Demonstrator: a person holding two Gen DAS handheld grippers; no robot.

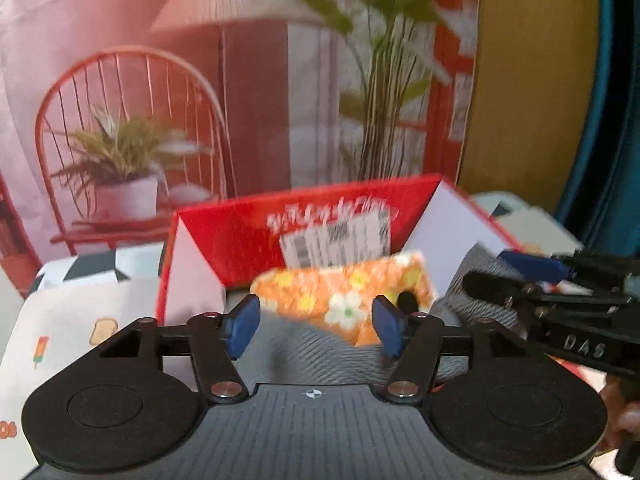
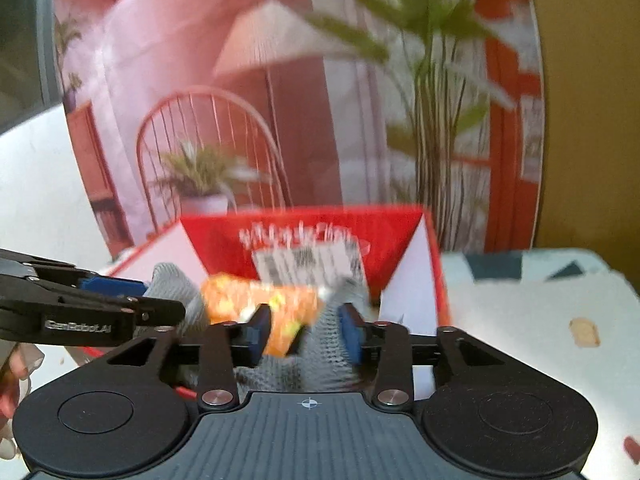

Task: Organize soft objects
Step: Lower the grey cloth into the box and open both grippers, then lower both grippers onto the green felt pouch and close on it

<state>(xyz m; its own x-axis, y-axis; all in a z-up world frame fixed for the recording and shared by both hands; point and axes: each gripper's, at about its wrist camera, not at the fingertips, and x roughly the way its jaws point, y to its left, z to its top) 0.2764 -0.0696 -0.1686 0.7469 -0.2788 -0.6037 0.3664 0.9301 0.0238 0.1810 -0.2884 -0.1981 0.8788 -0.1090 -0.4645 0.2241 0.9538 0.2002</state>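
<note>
Knit grey cloth (image 1: 320, 354) and floral orange cloth (image 1: 344, 294), long axis crosswise, in red box (image 1: 248, 236); left gripper (image 1: 316, 322) and right gripper (image 2: 306, 332) open

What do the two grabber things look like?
Both are black, with two round discs at the back, silver screws and thin folding bars. The left gripper and right gripper have blue pads on the fingers. One has white letters on its side.

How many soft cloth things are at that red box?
2: a grey knitted cloth draped over the red box's near edge, and an orange flowered cloth on it. More may lie hidden underneath.
</note>
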